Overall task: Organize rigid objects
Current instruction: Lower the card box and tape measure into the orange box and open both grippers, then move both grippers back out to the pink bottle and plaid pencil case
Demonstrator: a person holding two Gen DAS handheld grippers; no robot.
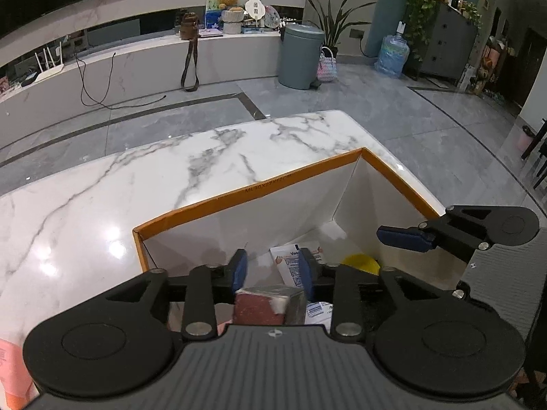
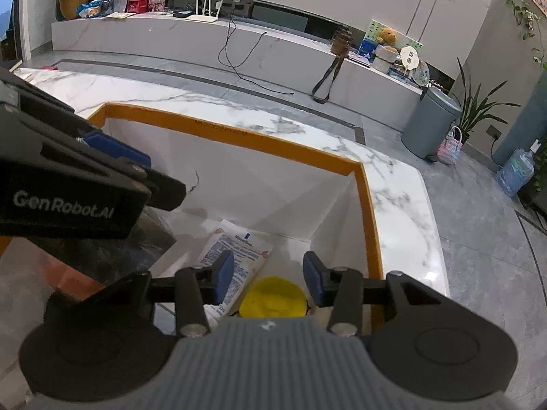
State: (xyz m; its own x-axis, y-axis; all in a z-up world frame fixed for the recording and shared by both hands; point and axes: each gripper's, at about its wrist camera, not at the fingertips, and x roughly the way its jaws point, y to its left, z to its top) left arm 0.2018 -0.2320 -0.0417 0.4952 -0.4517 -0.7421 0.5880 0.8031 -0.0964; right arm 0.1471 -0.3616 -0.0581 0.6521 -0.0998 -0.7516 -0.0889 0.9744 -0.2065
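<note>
An orange-rimmed white box (image 1: 249, 193) (image 2: 239, 136) stands on the marble table. Over it my left gripper (image 1: 271, 256) is open. A dark red and grey carton (image 1: 263, 305) (image 2: 150, 242) lies inside the box just below its blue pads, apart from them. Also on the box floor are a white Vaseline tube (image 1: 290, 263) (image 2: 236, 249) and a yellow round lid (image 1: 360, 261) (image 2: 271, 297). My right gripper (image 2: 268, 259) hangs open above the lid, with nothing between its pads. One of its pads (image 1: 403, 239) shows at the box's right wall.
The marble table (image 1: 102, 205) stretches out to the left of the box. A pink thing (image 1: 10, 376) pokes in at the lower left corner. Beyond the table are grey floor, a grey bin (image 1: 301, 54) and a long white shelf with clutter.
</note>
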